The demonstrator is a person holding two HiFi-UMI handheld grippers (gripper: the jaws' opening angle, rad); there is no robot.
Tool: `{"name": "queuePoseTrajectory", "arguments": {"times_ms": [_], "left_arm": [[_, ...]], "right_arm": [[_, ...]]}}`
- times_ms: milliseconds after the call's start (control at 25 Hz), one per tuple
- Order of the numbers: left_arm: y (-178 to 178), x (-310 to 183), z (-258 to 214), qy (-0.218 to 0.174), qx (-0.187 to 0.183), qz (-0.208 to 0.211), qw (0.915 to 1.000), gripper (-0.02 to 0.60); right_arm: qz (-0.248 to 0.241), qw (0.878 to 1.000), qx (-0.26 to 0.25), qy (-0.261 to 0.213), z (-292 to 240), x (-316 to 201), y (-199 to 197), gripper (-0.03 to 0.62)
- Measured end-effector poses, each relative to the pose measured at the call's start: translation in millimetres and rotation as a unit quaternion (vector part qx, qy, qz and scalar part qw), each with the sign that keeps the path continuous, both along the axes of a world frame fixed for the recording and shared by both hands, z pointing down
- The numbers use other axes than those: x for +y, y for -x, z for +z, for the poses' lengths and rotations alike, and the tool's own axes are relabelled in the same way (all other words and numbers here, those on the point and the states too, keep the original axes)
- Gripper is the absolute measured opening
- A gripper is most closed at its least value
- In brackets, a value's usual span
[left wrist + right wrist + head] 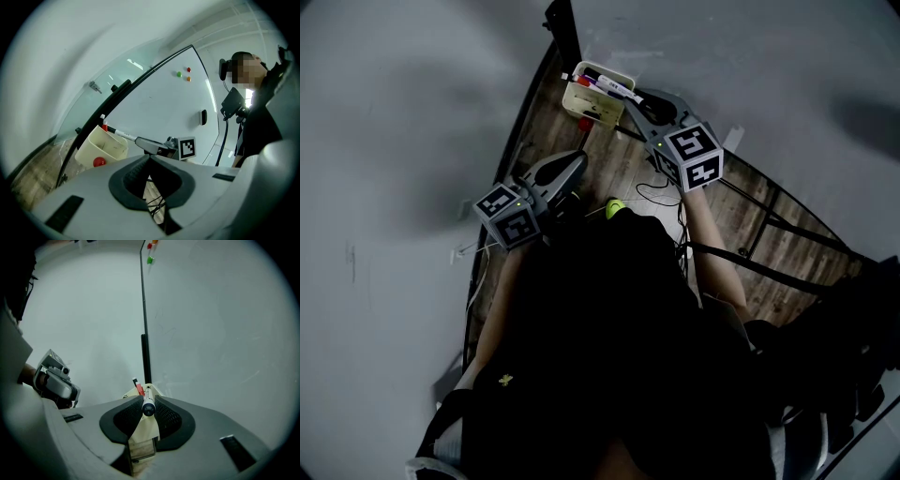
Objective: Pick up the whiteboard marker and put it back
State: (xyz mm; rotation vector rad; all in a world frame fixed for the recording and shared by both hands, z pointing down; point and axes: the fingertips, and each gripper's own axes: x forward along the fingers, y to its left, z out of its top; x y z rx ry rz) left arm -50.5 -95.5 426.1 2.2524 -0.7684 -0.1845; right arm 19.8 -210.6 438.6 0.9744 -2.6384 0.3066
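A whiteboard marker (147,401) with a white body and dark cap sits between the pads of my right gripper (148,405), which is shut on it. In the head view the marker (609,87) lies over the cream holder box (587,105) at the whiteboard's lower edge, with the right gripper (628,97) just right of the box. A red marker (139,389) stands in the holder (143,430). My left gripper (578,161) hangs shut and empty, below and left of the box. The left gripper view shows its own tips (149,157) touching, the holder (101,147) and the marker (121,134).
The whiteboard (178,108) carries small coloured magnets (183,74) and a black eraser (203,117). A red ball (99,162) sticks to the holder's front. Cables (661,192) and a yellow-green ball (615,208) lie on the wooden floor (619,159). A black stand frame (773,225) runs to the right.
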Motion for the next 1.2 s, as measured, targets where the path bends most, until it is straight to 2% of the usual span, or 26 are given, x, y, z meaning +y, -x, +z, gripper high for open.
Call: {"name": "queuePoseTrajectory", "arguments": {"times_ms": [240, 1000, 1200], "left_arm": [[-5, 5, -1, -0.010, -0.007, 0.004, 0.9999, 0.003], [-12, -6, -5, -0.042, 0.003, -0.009, 0.9991, 0.005], [-13, -8, -2, -0.036, 0.002, -0.012, 0.9993, 0.003]], "right_arm": [[0.002, 1.000, -0.001, -0.007, -8, 11, -7, 0.094], [-0.004, 0.999, 0.012, -0.031, -34, 33, -16, 0.094], [-0.005, 0.999, 0.008, -0.033, -43, 38, -18, 0.094]]}}
